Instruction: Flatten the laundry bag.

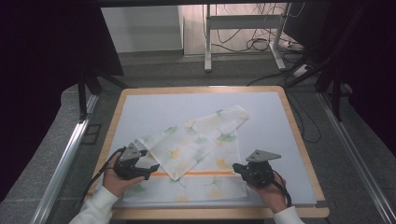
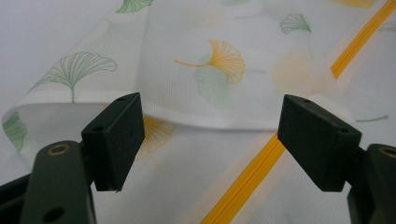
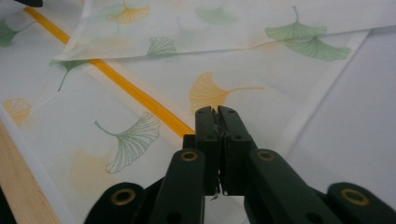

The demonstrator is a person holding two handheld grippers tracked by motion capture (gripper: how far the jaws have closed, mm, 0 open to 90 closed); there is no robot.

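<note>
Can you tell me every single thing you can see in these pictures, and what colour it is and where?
Cloth: one, white with green and orange leaves and an orange stripe, partly folded on the mat.
Mat: one, pale grey, covering the table.
Table: one, light wood edge, centre.
Desk frame: one, white metal, far back on the floor.
Cables: several, black, on the floor behind.
Left gripper: one, black, jaws apart over the cloth.
Right gripper: one, black, jaws together above the cloth's right edge.
</note>
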